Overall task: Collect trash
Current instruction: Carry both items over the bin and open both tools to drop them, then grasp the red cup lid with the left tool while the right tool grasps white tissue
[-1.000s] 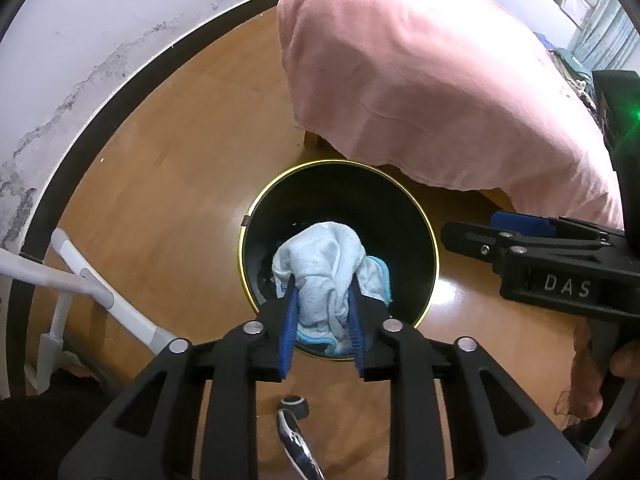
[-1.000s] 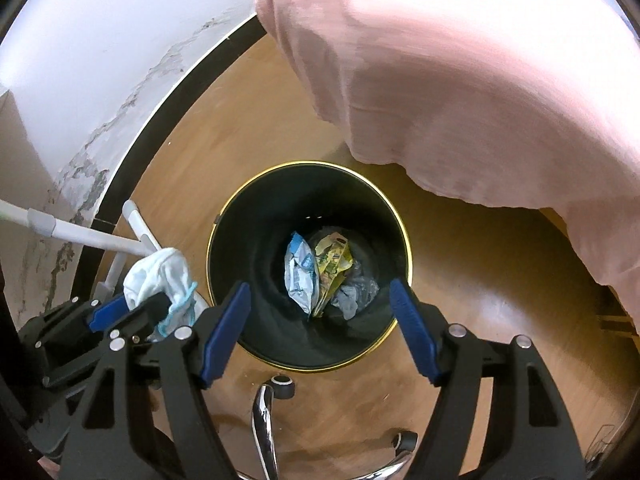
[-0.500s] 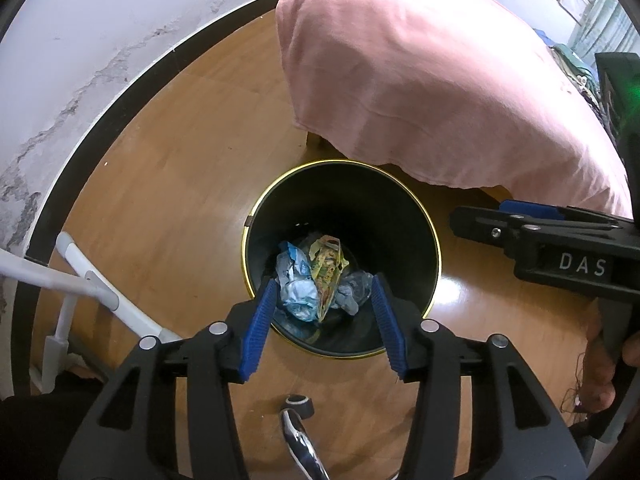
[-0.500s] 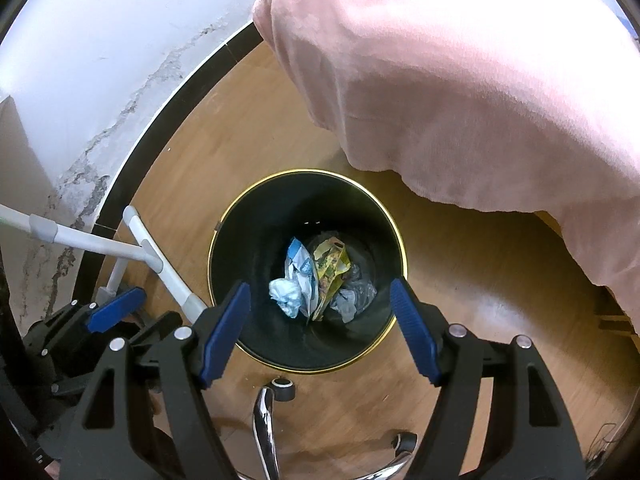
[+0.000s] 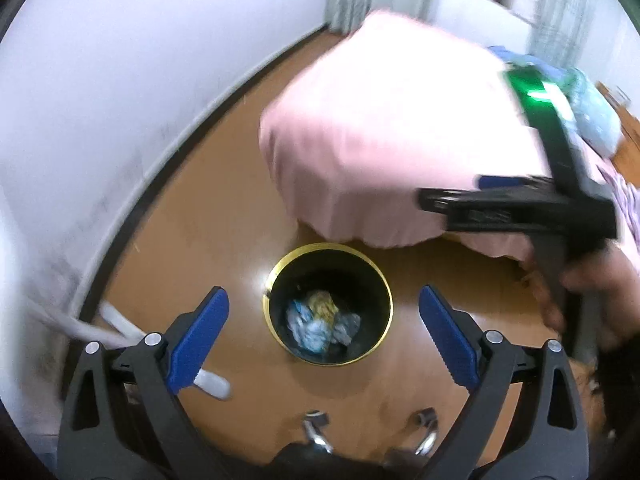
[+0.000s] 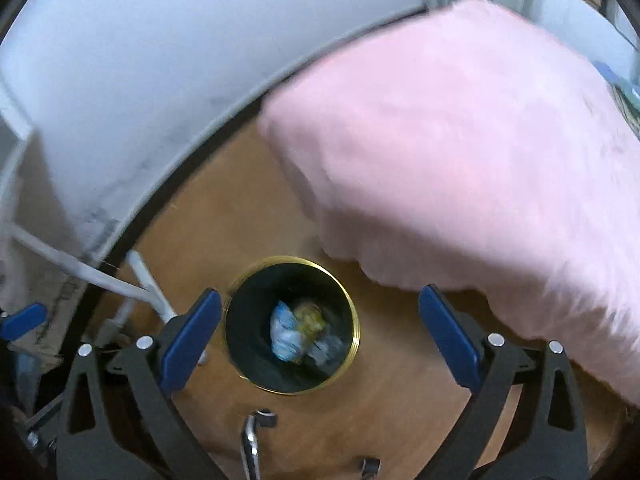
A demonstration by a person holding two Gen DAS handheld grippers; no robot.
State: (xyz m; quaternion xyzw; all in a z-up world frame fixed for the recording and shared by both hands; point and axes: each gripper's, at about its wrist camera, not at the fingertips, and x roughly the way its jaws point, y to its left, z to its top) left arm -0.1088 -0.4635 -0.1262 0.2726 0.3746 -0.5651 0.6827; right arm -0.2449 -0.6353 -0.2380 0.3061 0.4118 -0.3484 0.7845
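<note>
A black bin with a gold rim (image 5: 276,280) (image 6: 352,320) stands on the wooden floor far below both grippers. At its bottom lies crumpled trash (image 5: 320,320) (image 6: 300,332): pale blue cloth, a yellow wrapper and grey scraps. My left gripper (image 5: 324,332) hangs high over the bin, its jaws opening wide with nothing held between them. My right gripper (image 6: 320,336) is likewise high above the bin, jaws opening wide and holding nothing. In the left wrist view the right gripper's body (image 5: 516,208) shows side-on at the right, held by a hand (image 5: 592,280).
A pink blanket (image 5: 400,140) (image 6: 480,160) drapes over furniture right behind the bin. A white wall with a dark baseboard (image 5: 168,168) curves on the left. White tube legs (image 5: 120,328) (image 6: 140,280) stand left of the bin. Chair castors (image 5: 316,424) (image 6: 256,424) lie near the bottom edge.
The left gripper let go of the pale blue cloth, which dropped into the bin. Both grippers then rose well above the bin and their jaws spread wider.
</note>
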